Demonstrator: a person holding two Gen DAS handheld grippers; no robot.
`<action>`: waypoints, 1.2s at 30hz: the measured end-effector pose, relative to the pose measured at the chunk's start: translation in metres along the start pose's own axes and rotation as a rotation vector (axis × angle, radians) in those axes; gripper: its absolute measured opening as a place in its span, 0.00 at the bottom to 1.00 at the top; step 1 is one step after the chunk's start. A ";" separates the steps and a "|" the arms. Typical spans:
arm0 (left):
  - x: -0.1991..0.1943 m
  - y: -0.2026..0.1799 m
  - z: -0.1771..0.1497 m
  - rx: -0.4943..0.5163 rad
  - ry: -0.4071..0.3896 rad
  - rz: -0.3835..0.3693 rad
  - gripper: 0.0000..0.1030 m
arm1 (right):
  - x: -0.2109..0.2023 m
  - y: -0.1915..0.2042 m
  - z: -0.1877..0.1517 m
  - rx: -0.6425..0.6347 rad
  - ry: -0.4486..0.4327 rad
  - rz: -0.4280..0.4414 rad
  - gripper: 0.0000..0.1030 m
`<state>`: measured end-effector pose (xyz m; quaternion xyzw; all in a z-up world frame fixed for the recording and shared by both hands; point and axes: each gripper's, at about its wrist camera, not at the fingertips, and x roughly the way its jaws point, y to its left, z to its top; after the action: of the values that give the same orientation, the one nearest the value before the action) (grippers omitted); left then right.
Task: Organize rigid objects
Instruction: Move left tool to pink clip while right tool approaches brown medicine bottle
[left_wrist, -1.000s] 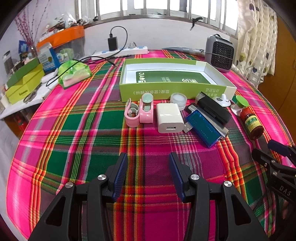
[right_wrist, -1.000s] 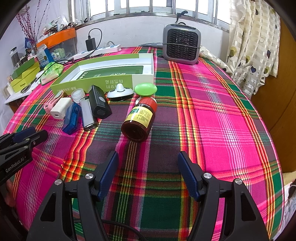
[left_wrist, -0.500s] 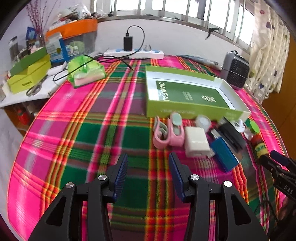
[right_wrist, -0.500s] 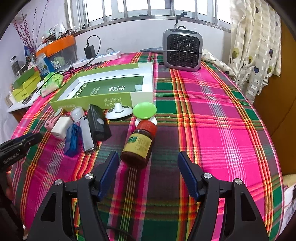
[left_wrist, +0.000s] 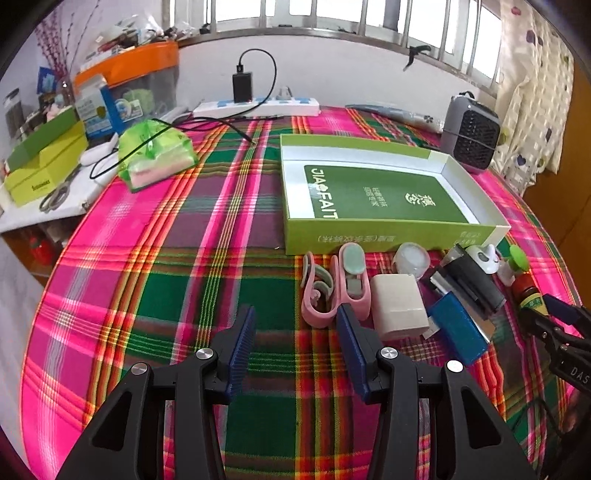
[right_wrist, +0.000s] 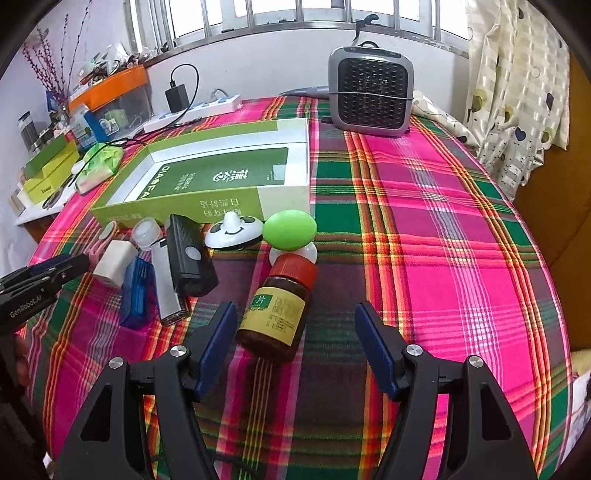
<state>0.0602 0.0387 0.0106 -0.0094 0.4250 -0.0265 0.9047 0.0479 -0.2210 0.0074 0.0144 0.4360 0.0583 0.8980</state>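
approaching stage, nothing lifted yet. right tool (right_wrist: 295, 334) spread wide, empty, low over the plaid worktop (right_wrist: 424, 240); brown pill bottle (right_wrist: 280, 310) lies on its side between the two pads, red cap pointing away, left pad closer than the right. left tool (left_wrist: 297, 339) also parted and empty, its right pad just beside the pink clip (left_wrist: 334, 291). green box (right_wrist: 207, 181) sits open and empty behind the row of small items.

judgement: the bottle is round and may roll when pinched. better to centre the right tool first, close across the labelled body rather than the cap, squeeze slowly. lift clear of the green-topped item (right_wrist: 290, 230) near the cap before carrying to the box.
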 end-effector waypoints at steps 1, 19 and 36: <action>0.002 0.000 0.001 0.001 0.003 0.000 0.43 | 0.001 0.000 0.001 0.000 0.002 -0.005 0.65; 0.023 0.001 0.016 0.016 0.035 0.024 0.43 | 0.010 -0.006 0.003 0.007 0.022 -0.046 0.65; 0.021 -0.004 0.014 0.015 0.029 -0.021 0.34 | 0.010 -0.009 0.004 0.014 0.016 -0.063 0.61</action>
<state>0.0838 0.0337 0.0034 -0.0066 0.4377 -0.0396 0.8982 0.0581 -0.2283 0.0011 0.0065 0.4438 0.0269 0.8957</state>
